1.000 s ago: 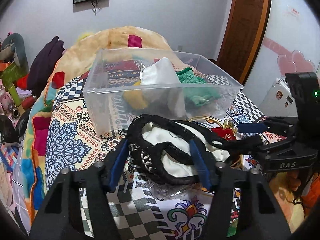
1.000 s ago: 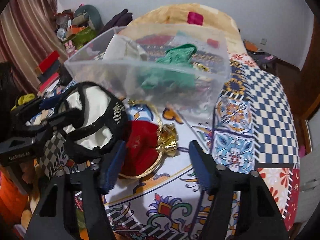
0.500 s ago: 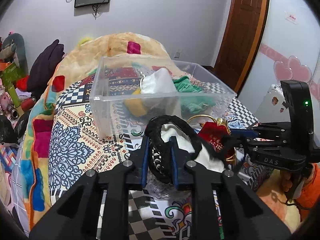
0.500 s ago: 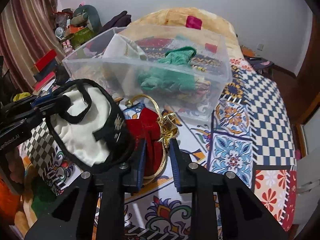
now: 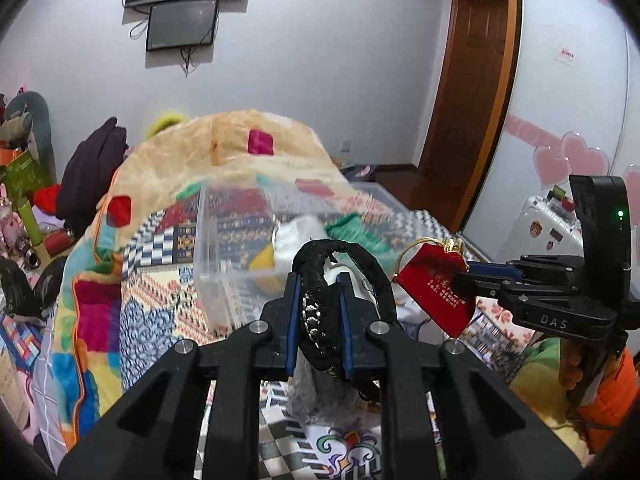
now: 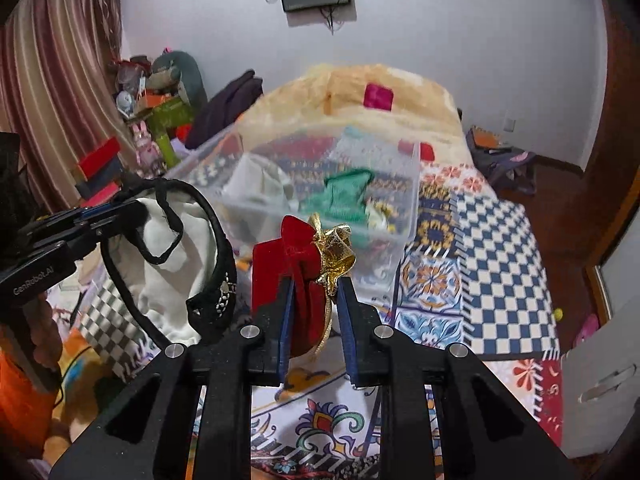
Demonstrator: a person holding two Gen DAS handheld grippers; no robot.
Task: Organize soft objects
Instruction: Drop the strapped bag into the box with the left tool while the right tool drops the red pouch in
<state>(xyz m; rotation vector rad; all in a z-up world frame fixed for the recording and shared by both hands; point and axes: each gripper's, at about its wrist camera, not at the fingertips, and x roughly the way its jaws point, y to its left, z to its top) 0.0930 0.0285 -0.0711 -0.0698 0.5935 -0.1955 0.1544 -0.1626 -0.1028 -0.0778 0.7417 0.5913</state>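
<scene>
left gripper (image 5: 319,320) clamped on black-trimmed white fabric mask (image 6: 172,264); right gripper (image 6: 313,312) clamped on red velvet pouch with gold ribbon (image 6: 298,256); both in front of clear plastic bin (image 6: 412,184)

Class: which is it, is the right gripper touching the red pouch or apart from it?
Touching. The right wrist view shows the right gripper closed on the red pouch, the fabric pinched between its blue pads and lifted off the bed.

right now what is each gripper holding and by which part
Left gripper: black-trimmed white pouch, by its beaded rim. Right gripper: red pouch, by its body.
</scene>
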